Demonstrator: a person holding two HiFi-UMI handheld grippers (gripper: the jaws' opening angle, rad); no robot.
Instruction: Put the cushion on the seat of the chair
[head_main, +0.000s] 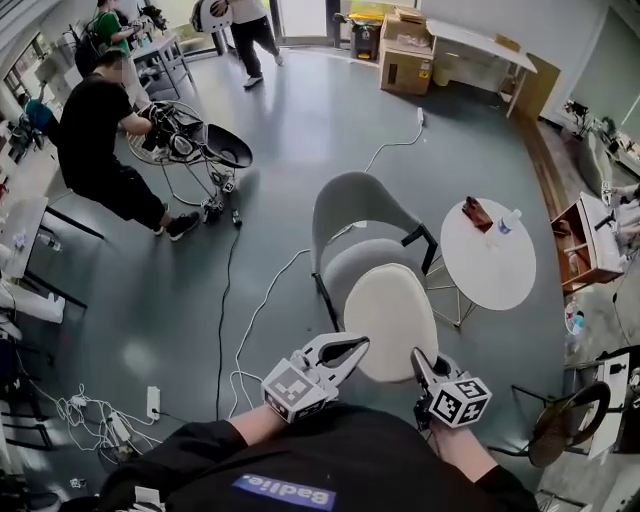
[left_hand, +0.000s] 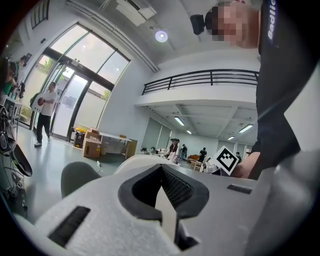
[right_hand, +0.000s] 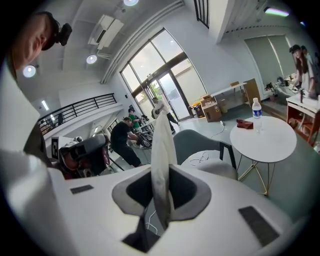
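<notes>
A cream oval cushion (head_main: 390, 318) hangs over the front part of the grey chair's seat (head_main: 352, 262), below the curved backrest (head_main: 358, 205). Both grippers hold its near edge. My left gripper (head_main: 352, 347) is shut on the cushion's near-left rim, and my right gripper (head_main: 418, 358) is shut on its near-right rim. In the left gripper view the cushion (left_hand: 165, 210) shows as a pale wedge pinched in the left gripper (left_hand: 165, 200), with the chair back (left_hand: 75, 177) beyond. In the right gripper view the cushion (right_hand: 161, 150) stands edge-on in the right gripper (right_hand: 161, 197), in front of the chair (right_hand: 197, 144).
A round white table (head_main: 488, 270) stands just right of the chair, with a water bottle (head_main: 507, 222) and a reddish-brown item (head_main: 476, 213) on it. White and black cables (head_main: 245, 335) trail on the floor left of the chair. A crouching person (head_main: 100, 150) works at the far left.
</notes>
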